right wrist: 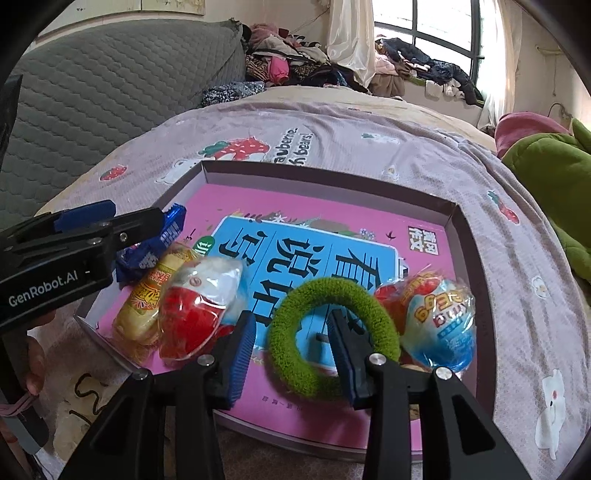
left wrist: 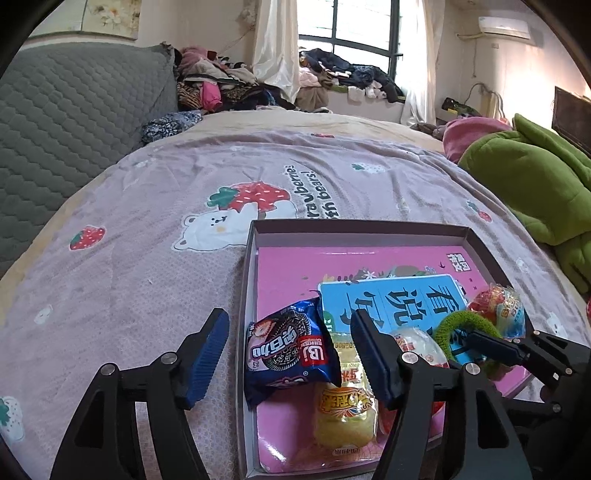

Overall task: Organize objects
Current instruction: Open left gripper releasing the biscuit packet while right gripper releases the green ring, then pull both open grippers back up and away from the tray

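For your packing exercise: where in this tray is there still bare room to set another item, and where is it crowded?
Free: the far part of the tray, on the pink book below the far wall. Crowded: the near part, from cookie packet past green ring to egg packet.

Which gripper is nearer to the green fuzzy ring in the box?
Right. The right gripper straddles the green fuzzy ring, one finger inside its hole, jaws open. The left gripper sits further left, around the blue cookie packet.

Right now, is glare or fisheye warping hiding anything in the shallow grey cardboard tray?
Left wrist view: the bright window is blown out, the tray evenly lit and sharp. Right wrist view: glare only on the clear plastic egg wrappers; the fuzzy green ring stays crisp; edges bow.
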`<act>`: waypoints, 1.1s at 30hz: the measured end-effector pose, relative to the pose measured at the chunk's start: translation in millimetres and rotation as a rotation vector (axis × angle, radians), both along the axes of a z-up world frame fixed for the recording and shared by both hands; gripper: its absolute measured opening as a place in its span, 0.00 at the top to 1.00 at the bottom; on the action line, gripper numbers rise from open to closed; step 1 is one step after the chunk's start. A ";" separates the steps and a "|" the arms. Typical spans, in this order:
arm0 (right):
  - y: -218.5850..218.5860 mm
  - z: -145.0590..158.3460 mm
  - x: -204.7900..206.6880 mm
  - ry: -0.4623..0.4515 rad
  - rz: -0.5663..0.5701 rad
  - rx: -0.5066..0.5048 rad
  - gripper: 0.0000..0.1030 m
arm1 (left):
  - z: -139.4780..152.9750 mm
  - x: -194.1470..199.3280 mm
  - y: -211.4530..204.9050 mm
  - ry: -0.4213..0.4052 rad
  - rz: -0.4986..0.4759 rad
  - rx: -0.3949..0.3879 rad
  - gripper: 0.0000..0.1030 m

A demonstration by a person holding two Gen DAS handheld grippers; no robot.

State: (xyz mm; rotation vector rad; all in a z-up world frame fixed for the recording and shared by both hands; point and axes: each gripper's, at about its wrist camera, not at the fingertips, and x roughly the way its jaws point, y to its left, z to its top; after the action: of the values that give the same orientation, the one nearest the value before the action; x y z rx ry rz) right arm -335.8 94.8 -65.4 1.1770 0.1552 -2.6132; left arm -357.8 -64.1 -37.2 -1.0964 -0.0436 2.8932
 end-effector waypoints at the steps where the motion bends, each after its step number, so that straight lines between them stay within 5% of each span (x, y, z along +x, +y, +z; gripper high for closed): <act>1: -0.2 0.4 -0.1 0.003 0.001 -0.001 0.61 | 0.7 0.5 0.2 0.003 -0.001 0.001 0.32; 16: 12.6 25.0 9.5 0.066 -0.036 -0.036 0.60 | 18.2 14.5 -1.6 0.038 0.016 0.011 0.29; 20: 15.0 35.7 16.7 0.091 -0.053 -0.037 0.47 | 23.8 24.1 -0.6 0.046 0.014 0.001 0.29; 33: 20.8 82.8 68.7 0.168 -0.057 -0.053 0.38 | 41.5 74.8 16.4 0.053 0.019 -0.016 0.29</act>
State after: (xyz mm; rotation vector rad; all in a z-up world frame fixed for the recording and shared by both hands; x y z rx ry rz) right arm -267.1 115.6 17.4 0.9575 0.0851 -2.7472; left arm -282.9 -47.7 4.3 -1.0273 -0.0300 2.9430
